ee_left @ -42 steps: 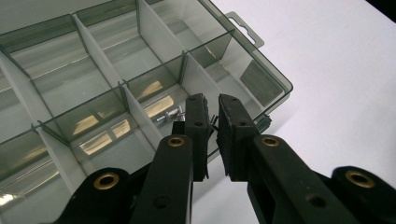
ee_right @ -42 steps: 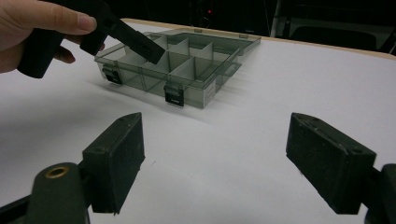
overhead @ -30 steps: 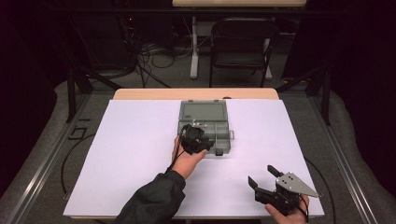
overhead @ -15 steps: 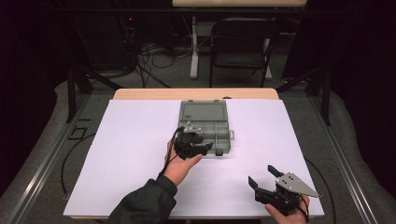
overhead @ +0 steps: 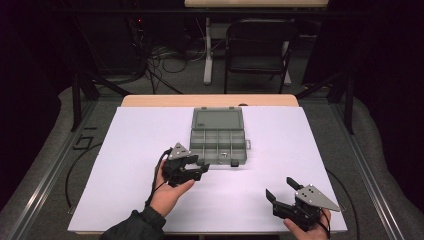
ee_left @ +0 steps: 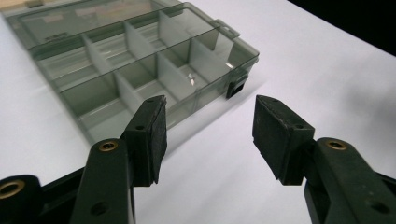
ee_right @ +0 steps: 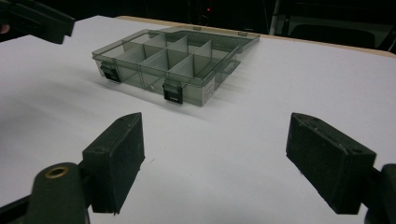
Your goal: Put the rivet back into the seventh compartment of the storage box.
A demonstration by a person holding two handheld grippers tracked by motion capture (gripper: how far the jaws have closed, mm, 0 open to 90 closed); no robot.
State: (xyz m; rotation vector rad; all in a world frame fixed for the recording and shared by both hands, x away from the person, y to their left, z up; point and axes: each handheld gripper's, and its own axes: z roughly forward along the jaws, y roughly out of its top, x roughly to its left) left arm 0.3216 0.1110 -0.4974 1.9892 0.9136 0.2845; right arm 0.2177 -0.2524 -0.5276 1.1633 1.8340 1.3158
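Keep your left tongs [overhead: 192,167] spread wide and level beside the open organizer box [overhead: 218,139], your right tongs [overhead: 282,191], also wide, parked on the counter [overhead: 125,165].

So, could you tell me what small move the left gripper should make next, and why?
Probably ease the left gripper forward to the organizer box. Its jaws stand open and empty just short of the box's near left corner, while the right gripper sits farther back, also open.
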